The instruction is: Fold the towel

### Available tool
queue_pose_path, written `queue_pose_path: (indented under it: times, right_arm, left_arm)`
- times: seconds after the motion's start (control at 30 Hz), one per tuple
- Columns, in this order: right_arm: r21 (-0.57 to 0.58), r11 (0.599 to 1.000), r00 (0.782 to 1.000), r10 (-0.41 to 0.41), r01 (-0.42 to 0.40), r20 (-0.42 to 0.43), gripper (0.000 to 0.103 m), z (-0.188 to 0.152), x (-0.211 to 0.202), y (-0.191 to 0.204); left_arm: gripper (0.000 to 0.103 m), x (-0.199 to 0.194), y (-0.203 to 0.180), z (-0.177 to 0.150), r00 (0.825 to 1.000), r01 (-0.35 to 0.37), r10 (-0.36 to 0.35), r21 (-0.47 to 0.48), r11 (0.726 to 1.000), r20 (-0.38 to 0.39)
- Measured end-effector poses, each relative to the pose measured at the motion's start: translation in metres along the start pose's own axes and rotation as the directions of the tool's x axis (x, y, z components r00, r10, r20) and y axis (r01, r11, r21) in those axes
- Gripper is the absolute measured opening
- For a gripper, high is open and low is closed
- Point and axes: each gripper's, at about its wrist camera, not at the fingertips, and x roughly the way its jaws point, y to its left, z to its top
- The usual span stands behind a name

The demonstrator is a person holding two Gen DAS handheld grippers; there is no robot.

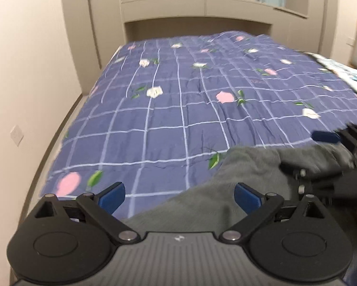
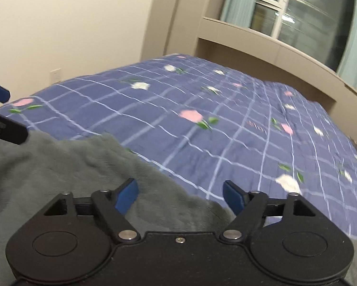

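A grey plush towel [image 1: 245, 174] lies rumpled on the near edge of a blue checked quilt [image 1: 173, 109]. In the left wrist view my left gripper [image 1: 179, 197] stands open above the towel's left edge, nothing between its blue pads. The right gripper [image 1: 321, 147] shows blurred at the right, over the towel. In the right wrist view my right gripper [image 2: 180, 195] is open above the towel [image 2: 87, 166], its left pad over the cloth and its right pad over the quilt [image 2: 226, 124]. The left gripper's finger [image 2: 2, 121] pokes in at the left edge.
The bed fills most of both views, with a beige wall [image 1: 30, 71] close along its left side and a window ledge [image 1: 202, 7] beyond its far end. A patterned item [image 1: 340, 71] lies at the bed's far right. A wall socket [image 1: 17, 134] sits low on the left.
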Motion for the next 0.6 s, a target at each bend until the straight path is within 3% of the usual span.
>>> queue_pose_path:
  times: [0.2,0.37,0.5,0.6]
  right_arm:
    - [0.081,0.997,1.0,0.004,-0.004,0.003,0.095,-0.013,0.014,-0.009]
    - [0.103,0.995,0.998,-0.006,0.0,0.055,0.095,-0.012,-0.008,-0.015]
    - [0.091,0.995,1.0,-0.029,0.03,-0.008,0.099,-0.02,-0.009,-0.018]
    - [0.149,0.989,0.999,-0.017,0.009,0.047,0.099,-0.023,-0.035,-0.035]
  left_arm:
    - [0.103,0.046,-0.02,0.007,0.997,-0.041,0.041,-0.006,0.999,-0.069]
    - [0.103,0.048,-0.017,0.006,0.997,-0.038,0.036,-0.029,0.999,-0.067]
    - [0.103,0.046,-0.022,0.008,0.994,-0.063,0.06,-0.027,0.998,-0.087]
    - [0.102,0.031,-0.026,0.012,0.995,-0.066,0.063,-0.03,0.997,-0.079]
